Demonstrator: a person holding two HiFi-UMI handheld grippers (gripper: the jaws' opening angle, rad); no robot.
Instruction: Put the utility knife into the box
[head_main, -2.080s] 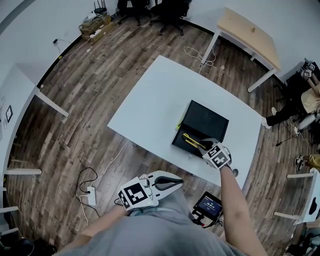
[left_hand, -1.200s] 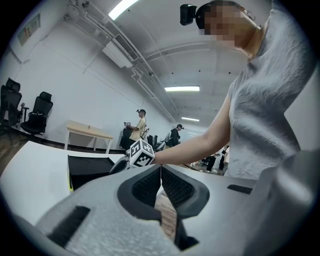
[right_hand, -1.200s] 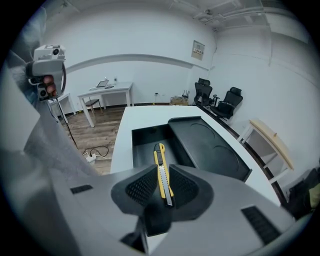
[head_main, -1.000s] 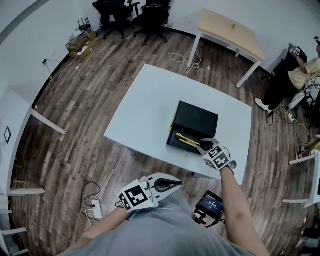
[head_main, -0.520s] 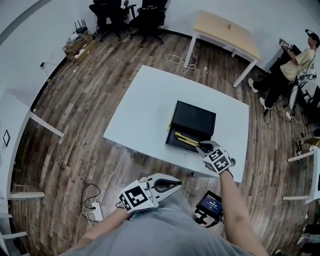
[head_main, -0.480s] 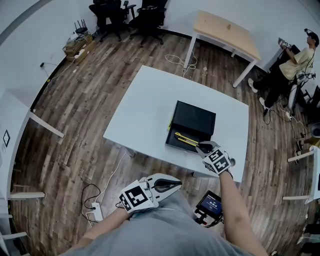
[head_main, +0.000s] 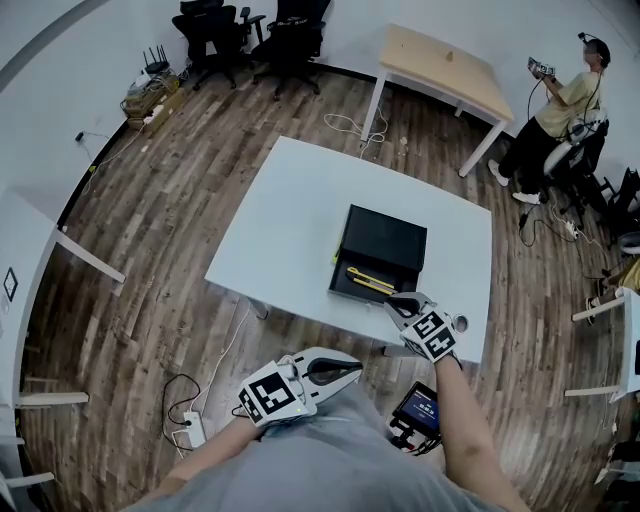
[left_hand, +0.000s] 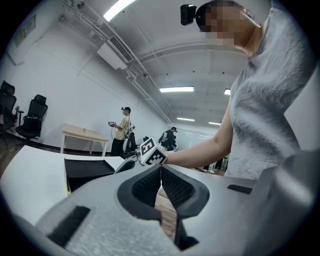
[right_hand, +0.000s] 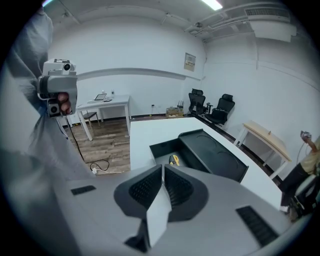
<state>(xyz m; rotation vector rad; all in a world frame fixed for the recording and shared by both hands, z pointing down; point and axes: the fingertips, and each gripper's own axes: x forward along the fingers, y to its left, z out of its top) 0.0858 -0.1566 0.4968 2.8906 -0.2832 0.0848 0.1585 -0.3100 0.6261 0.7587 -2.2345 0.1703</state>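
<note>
Dark wood-plank floor (head_main: 180, 200) under a white table (head_main: 290, 220); a light wooden table (head_main: 445, 65) stands near the white wall (head_main: 470, 20), black office chairs (head_main: 300, 35) beyond, strip lights (left_hand: 176, 89) glowing overhead

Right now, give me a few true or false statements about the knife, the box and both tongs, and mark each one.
1. The yellow knife lies inside the black box. True.
2. The right tongs are clamped on the knife. False: they are shut on nothing, by the box's near edge and apart from the knife.
3. The left tongs are shut and hold nothing. True.
4. The box is closed. False: it is open, with the knife showing inside.
5. The box sits on the floor. False: it sits on the white table.
</note>
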